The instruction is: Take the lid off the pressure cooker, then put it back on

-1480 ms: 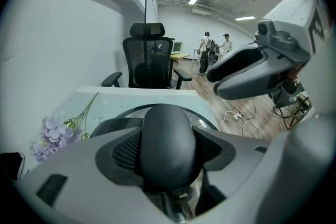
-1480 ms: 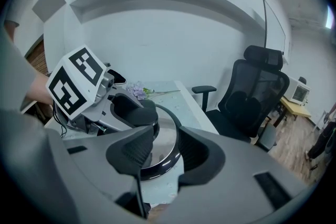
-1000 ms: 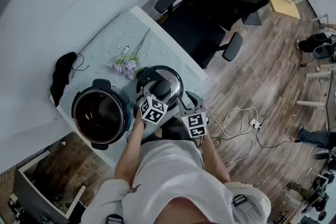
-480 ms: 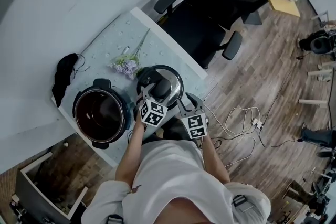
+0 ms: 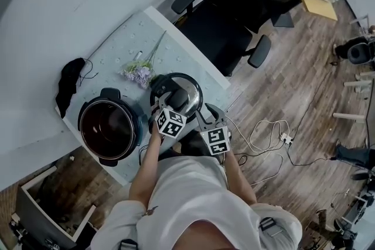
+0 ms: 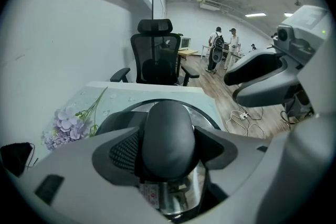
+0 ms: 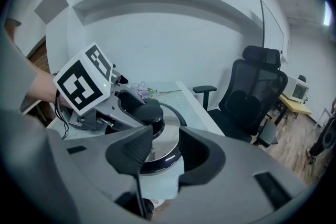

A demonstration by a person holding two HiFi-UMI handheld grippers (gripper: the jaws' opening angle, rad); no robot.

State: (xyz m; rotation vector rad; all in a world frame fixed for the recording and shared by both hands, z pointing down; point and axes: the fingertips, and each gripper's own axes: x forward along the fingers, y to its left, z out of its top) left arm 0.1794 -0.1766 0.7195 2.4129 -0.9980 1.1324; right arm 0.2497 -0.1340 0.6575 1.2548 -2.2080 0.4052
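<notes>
From above, the lid (image 5: 191,89) sits by the table's (image 5: 146,32) right edge, beside the open cooker pot (image 5: 82,120) at the near edge.

My left claw's (image 6: 168,150) view: jaws closing around the lid's black handle (image 6: 168,131), not squeezing yet.

My right claw's (image 7: 164,153) view: jaws apart, empty, lid beyond them.

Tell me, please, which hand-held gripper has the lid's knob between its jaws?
The left hand-held gripper: its closing jaws flank the black knob; the right hand-held gripper holds nothing.
</notes>
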